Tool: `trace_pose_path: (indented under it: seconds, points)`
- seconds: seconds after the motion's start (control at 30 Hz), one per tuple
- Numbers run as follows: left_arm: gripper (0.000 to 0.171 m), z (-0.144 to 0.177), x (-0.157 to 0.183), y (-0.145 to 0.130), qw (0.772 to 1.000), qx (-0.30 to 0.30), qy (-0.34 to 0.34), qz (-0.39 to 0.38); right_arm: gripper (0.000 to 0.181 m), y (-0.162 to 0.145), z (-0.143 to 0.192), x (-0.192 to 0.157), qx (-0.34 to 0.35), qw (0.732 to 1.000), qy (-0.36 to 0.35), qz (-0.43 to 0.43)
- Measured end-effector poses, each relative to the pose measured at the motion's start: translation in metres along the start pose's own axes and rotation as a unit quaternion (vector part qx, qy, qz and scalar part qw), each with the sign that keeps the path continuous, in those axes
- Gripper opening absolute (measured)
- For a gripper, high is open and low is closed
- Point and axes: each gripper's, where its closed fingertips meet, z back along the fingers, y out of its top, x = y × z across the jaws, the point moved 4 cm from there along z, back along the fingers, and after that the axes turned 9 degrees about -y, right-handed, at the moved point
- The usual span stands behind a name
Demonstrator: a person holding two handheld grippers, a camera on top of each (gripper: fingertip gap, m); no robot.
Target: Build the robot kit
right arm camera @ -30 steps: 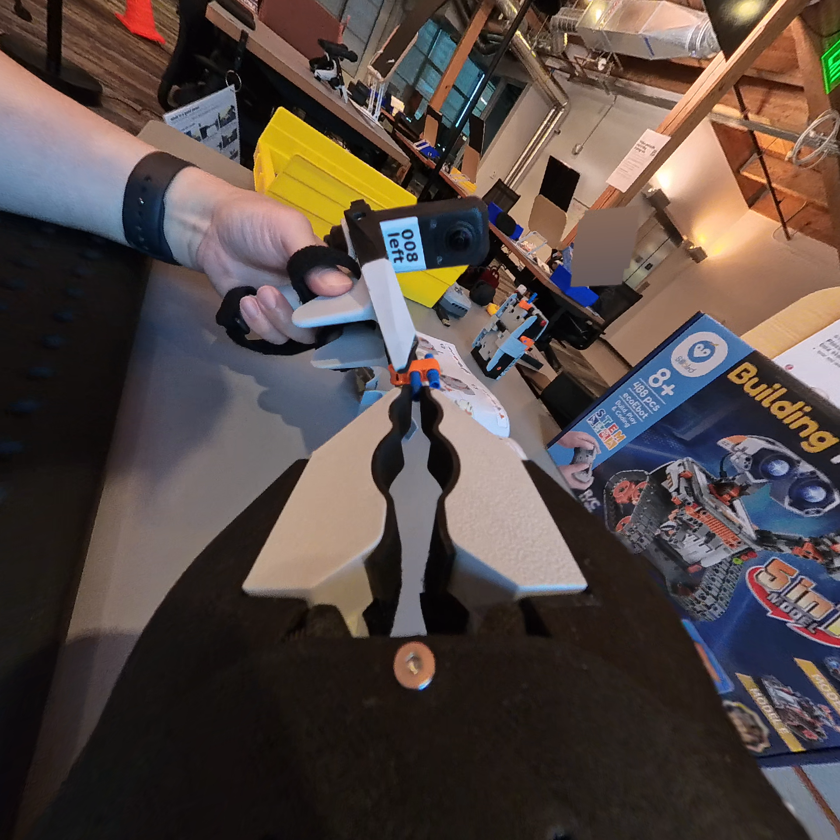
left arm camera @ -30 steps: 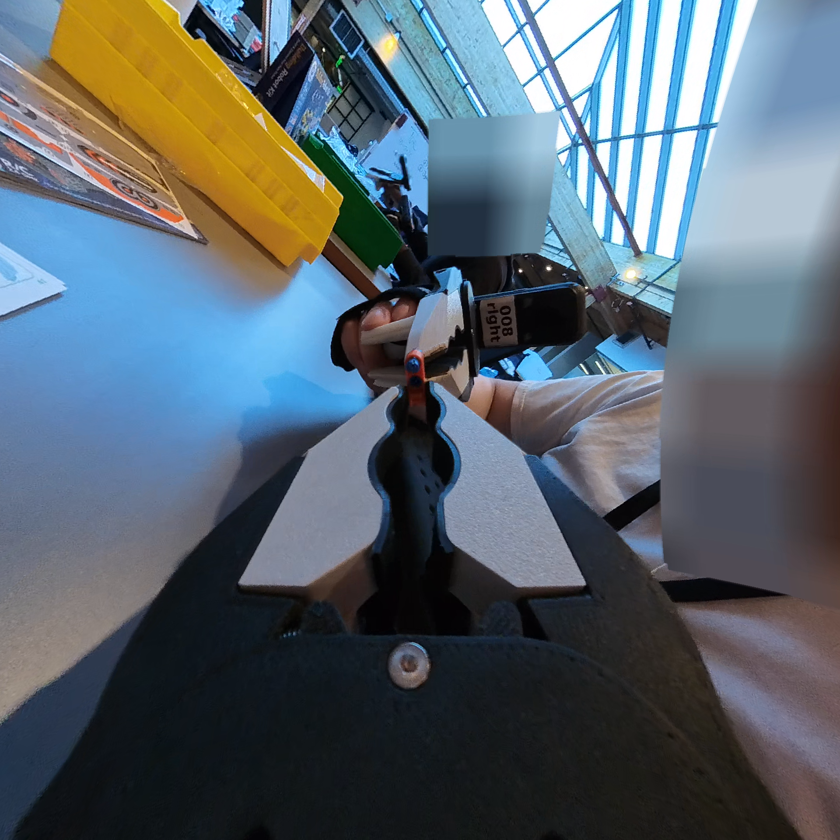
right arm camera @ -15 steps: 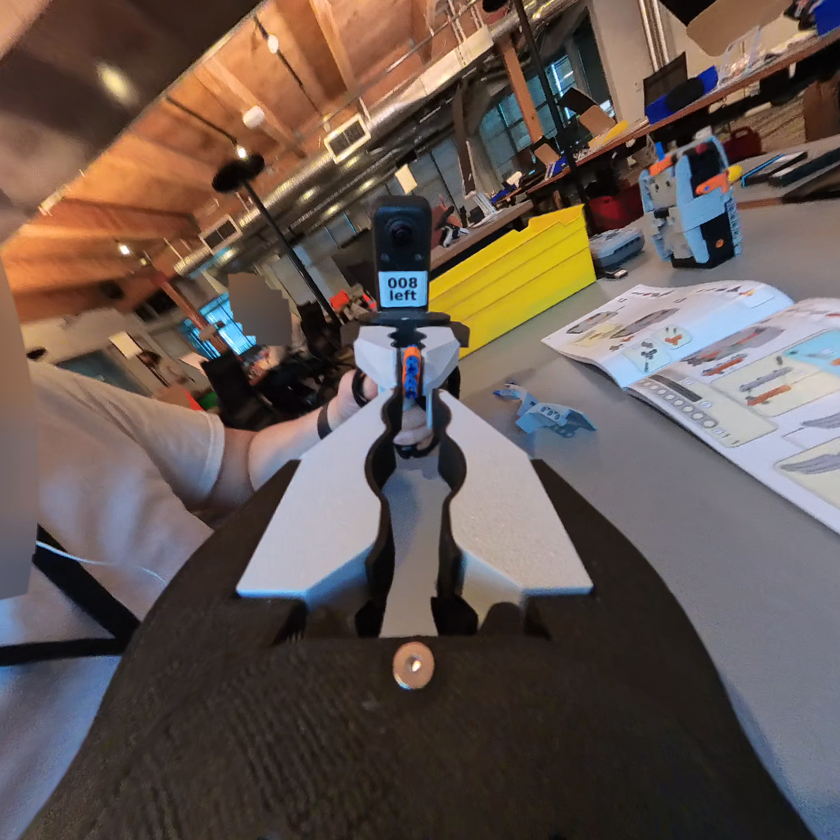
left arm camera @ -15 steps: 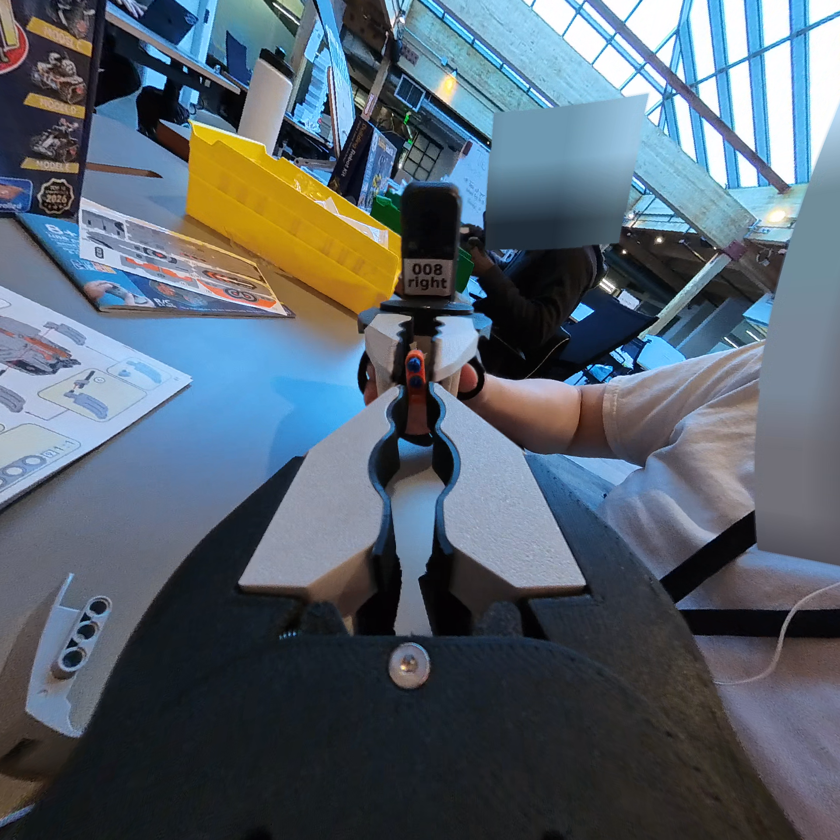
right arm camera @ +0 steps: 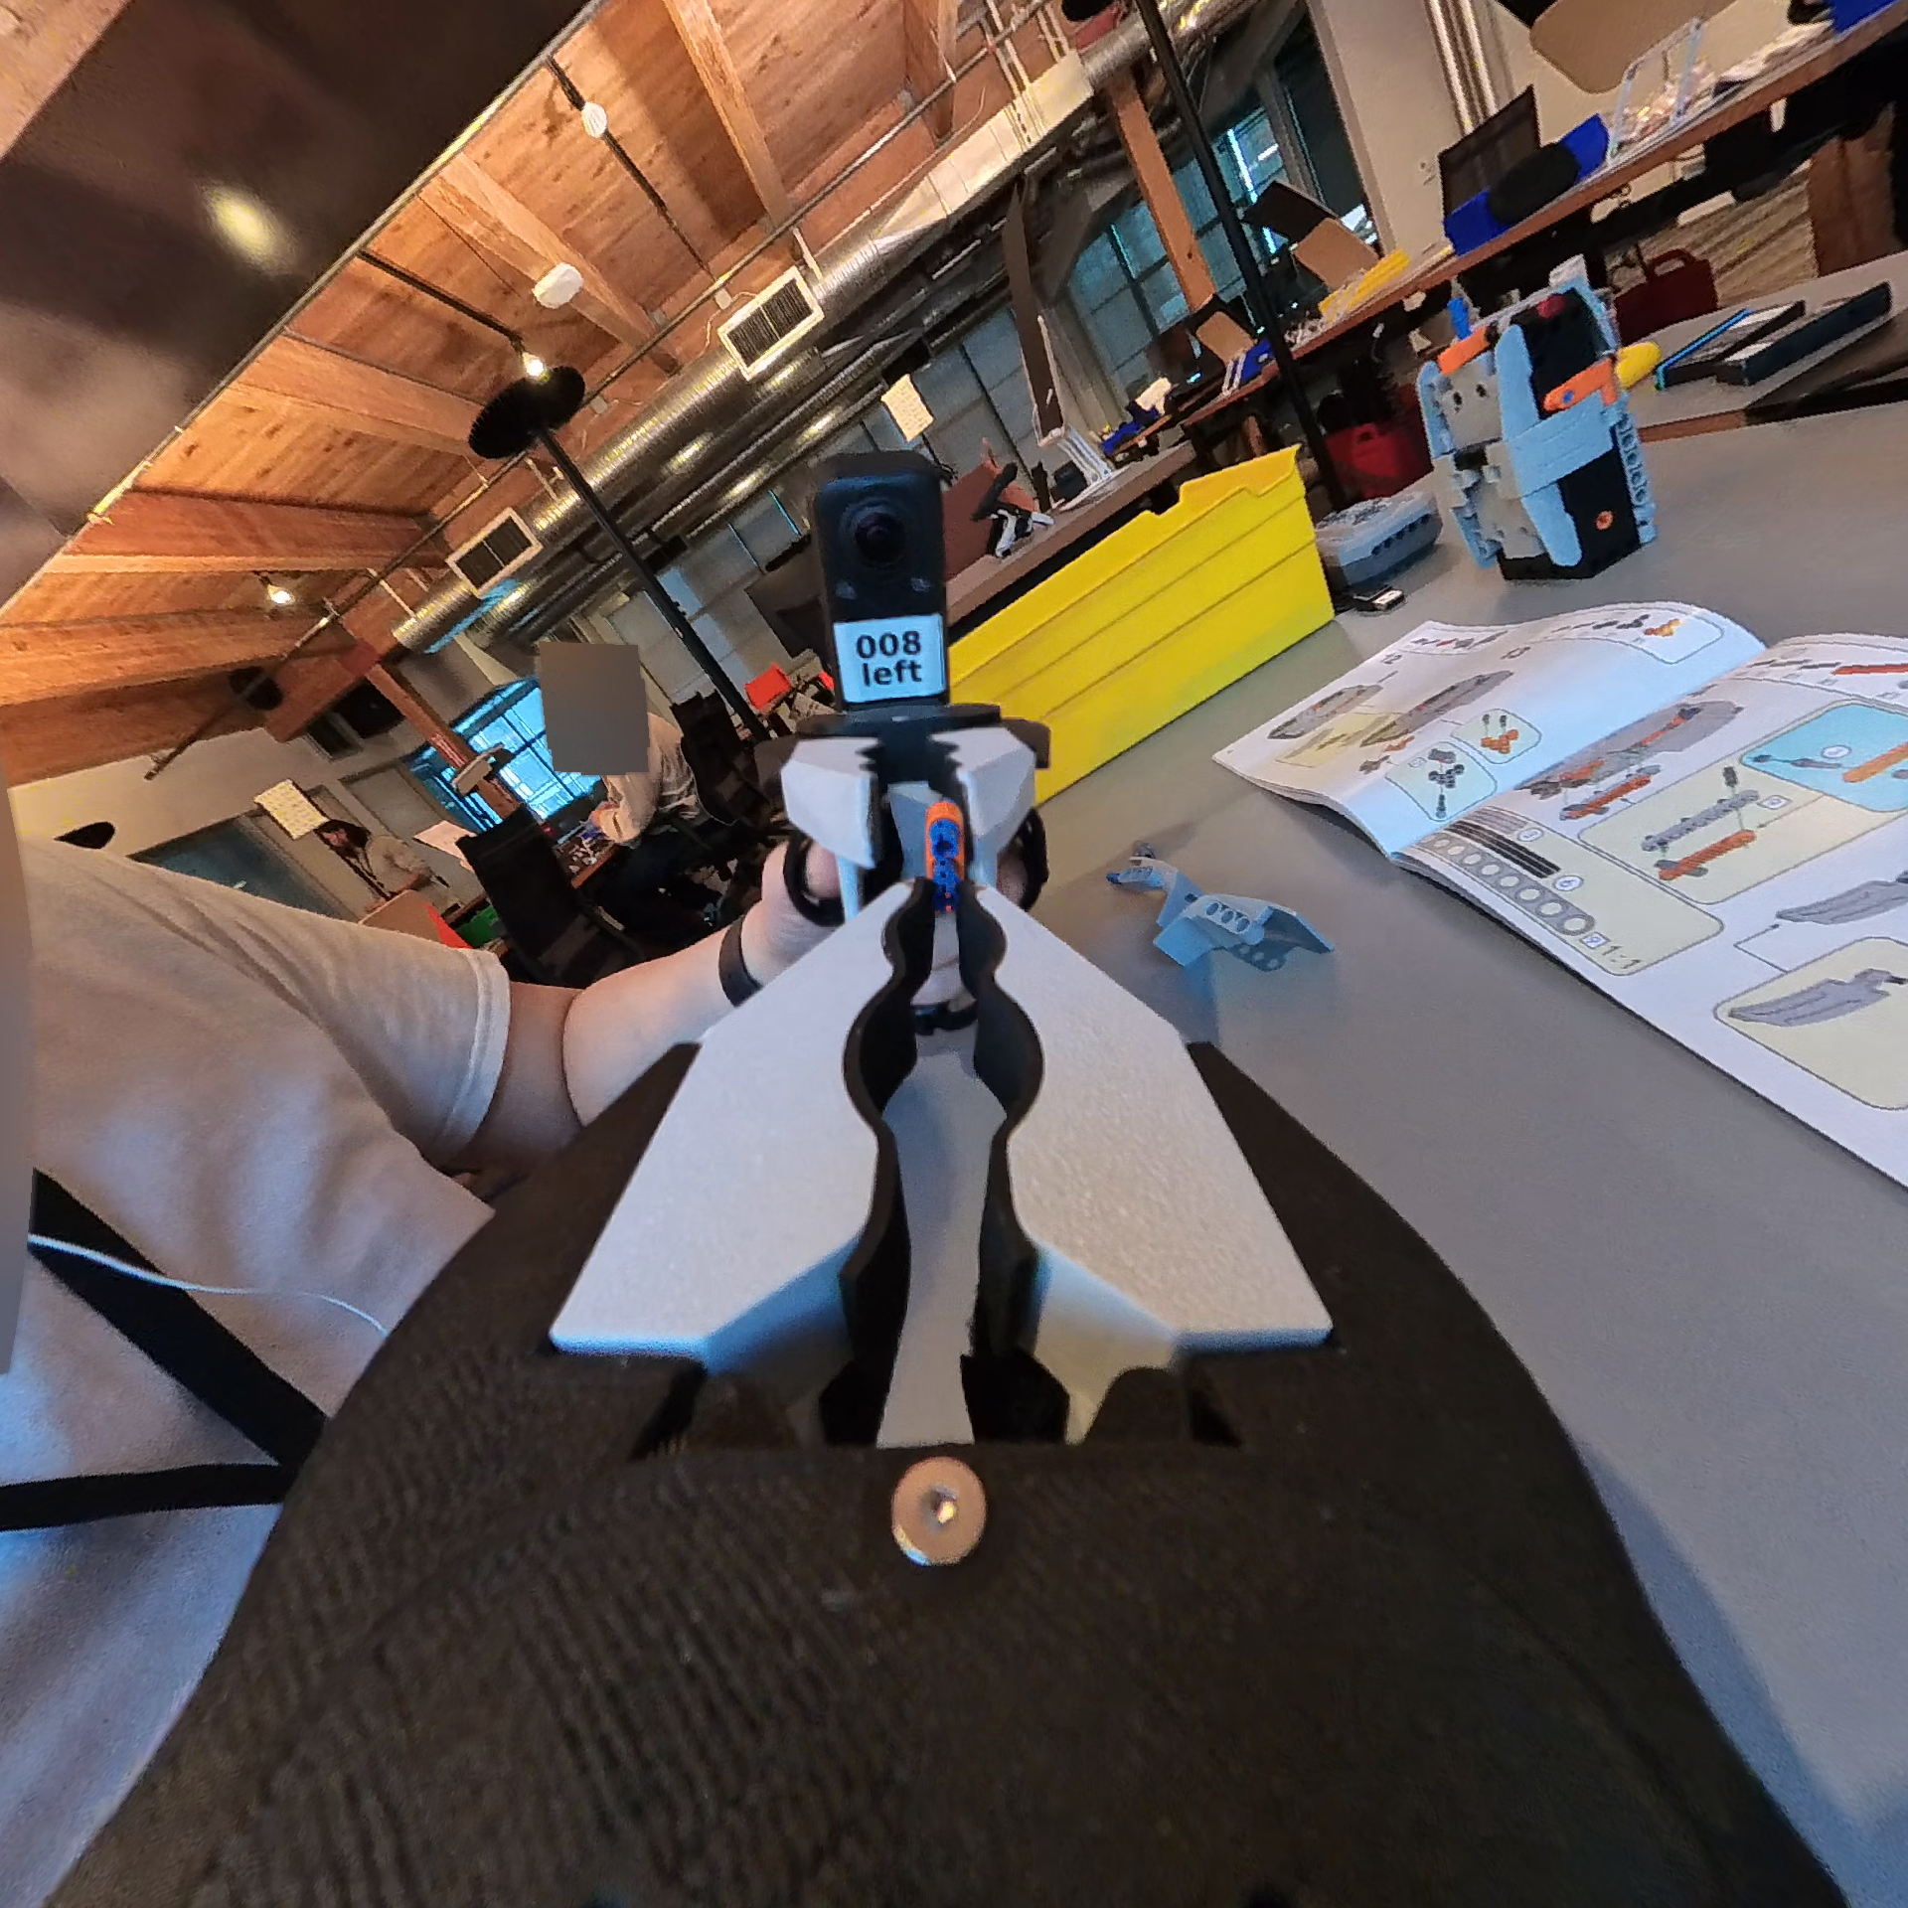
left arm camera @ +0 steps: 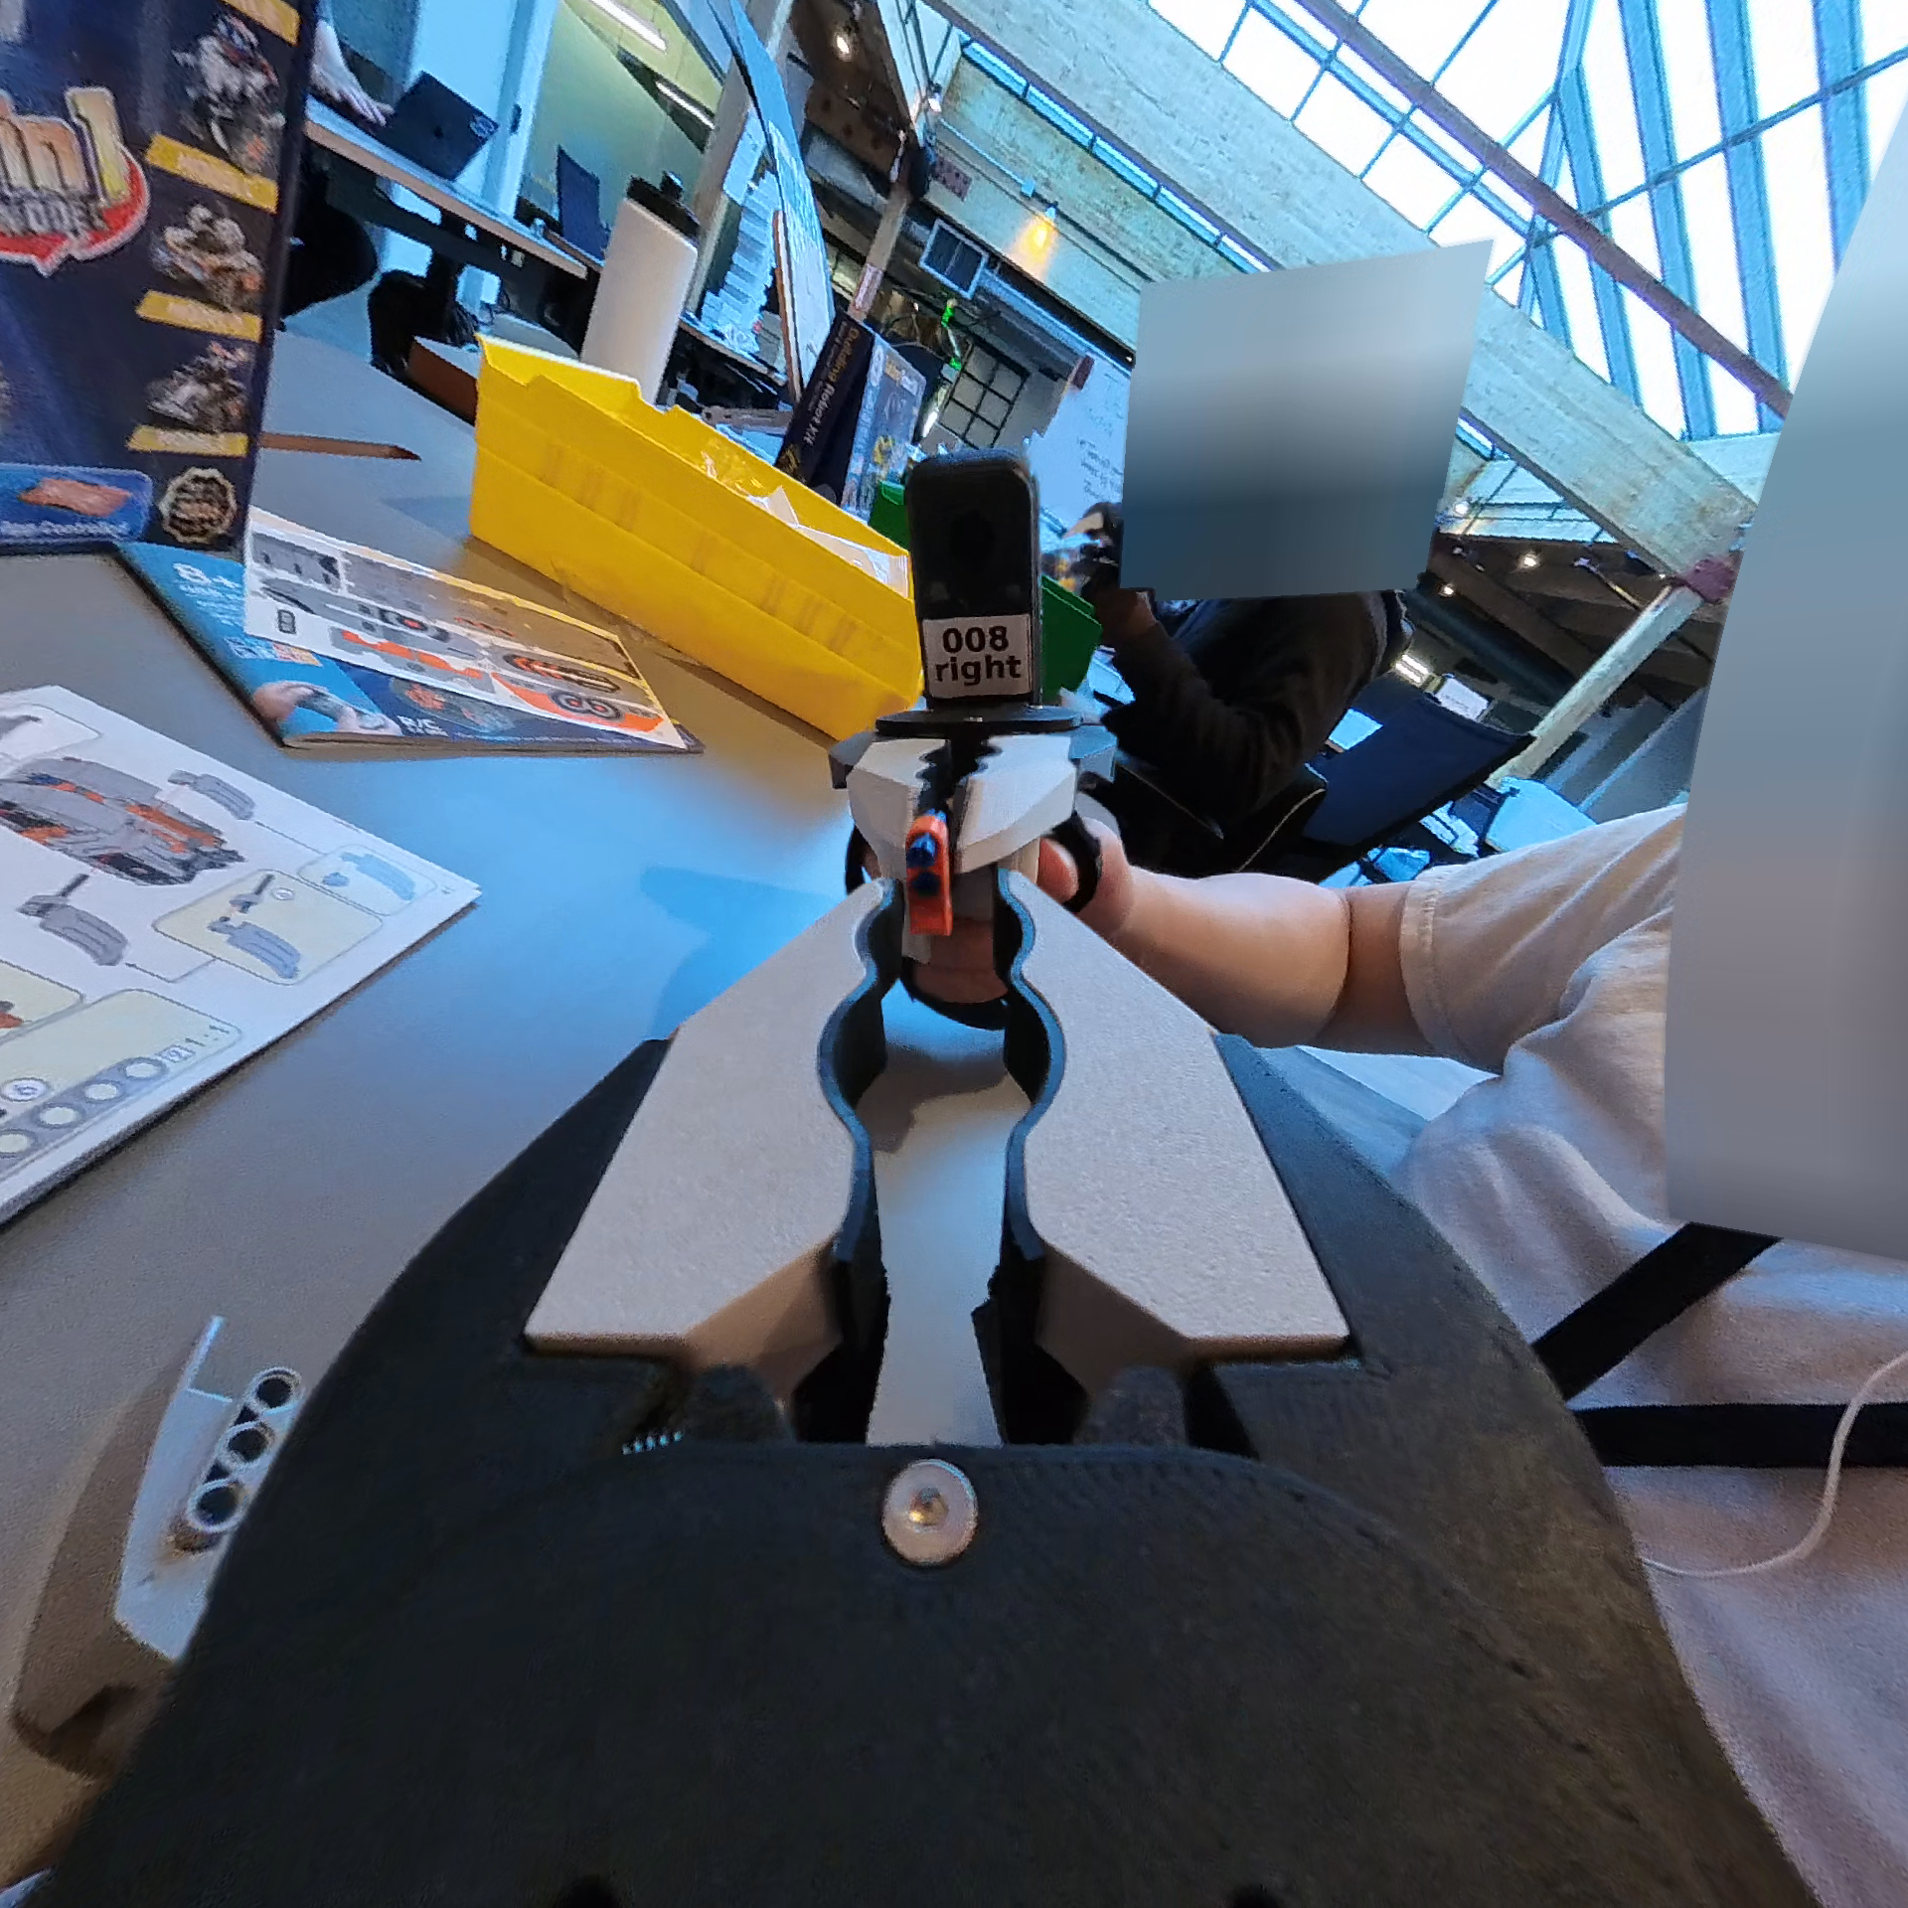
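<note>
The two grippers face each other tip to tip above a grey table (left arm camera: pixel 578 929). My right gripper (right arm camera: pixel 937 903) is shut on a small orange brick piece with blue pins (right arm camera: pixel 945 841). The piece also shows in the left wrist view (left arm camera: pixel 926 872), sticking out of the right gripper's tips (left arm camera: pixel 945 826). My left gripper (left arm camera: pixel 942 909) is open, and its fingertips stand apart on either side of the piece. In the right wrist view the left gripper (right arm camera: pixel 909 826) shows its fingers spread around the piece. A hand holds each gripper.
An open instruction booklet (right arm camera: pixel 1611 816) lies on the table, and shows in the left wrist view (left arm camera: pixel 155 909). A yellow bin (left arm camera: pixel 671 547), a dark blue kit box (left arm camera: pixel 134 268), a built brick robot (right arm camera: pixel 1528 465) and a loose grey part (right arm camera: pixel 1229 924) stand around. The person's white shirt (left arm camera: pixel 1652 1187) is close. Less than 4 cm separates the two grippers' tips.
Both grippers have swung from tilted to level, facing each other. The left gripper's jaws, shut on the orange piece half a second ago, have opened; the right gripper still holds it.
</note>
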Motion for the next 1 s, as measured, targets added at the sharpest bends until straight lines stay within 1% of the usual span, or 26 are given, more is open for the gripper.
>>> trace_pose_path:
  seconds: [0.13, 0.2, 0.3, 0.4, 0.47, 0.53, 0.7, 0.83, 1.0]
  points:
    - [0.011, 0.002, -0.001, 0.002, 1.000, 0.010, -0.004, 0.008, 0.003, -0.005, -0.002, 0.000, -0.019, 1.000, -0.002, 0.018]
    - [0.003, 0.003, -0.003, 0.001, 1.000, 0.005, -0.002, 0.010, 0.003, -0.005, -0.002, 0.000, -0.021, 1.000, 0.001, 0.015]
    - [0.003, 0.003, -0.005, -0.001, 1.000, -0.002, 0.001, 0.018, 0.003, -0.007, -0.002, 0.002, -0.028, 1.000, -0.002, 0.013]
    - [0.012, 0.002, -0.005, -0.002, 1.000, -0.004, -0.004, 0.030, 0.003, -0.008, -0.001, 0.003, -0.034, 0.999, -0.003, 0.009]
    - [0.011, 0.002, -0.005, -0.003, 1.000, -0.009, 0.001, 0.025, 0.003, -0.008, -0.001, 0.003, -0.036, 0.999, -0.001, 0.006]
    - [0.005, 0.003, -0.007, -0.004, 1.000, -0.016, 0.011, 0.019, 0.003, -0.009, -0.002, 0.003, -0.040, 0.999, 0.002, 0.005]
    - [0.013, 0.002, -0.007, -0.005, 0.999, -0.025, 0.018, 0.017, 0.003, -0.008, -0.002, 0.003, -0.039, 0.999, -0.001, 0.007]
    - [0.005, -0.001, -0.006, -0.009, 0.999, -0.038, 0.013, 0.016, 0.003, -0.009, -0.002, 0.003, -0.043, 0.999, 0.004, 0.002]
    - [0.005, -0.001, -0.007, -0.008, 0.999, -0.024, 0.006, 0.026, 0.003, -0.009, -0.001, 0.004, -0.043, 0.999, 0.010, -0.010]
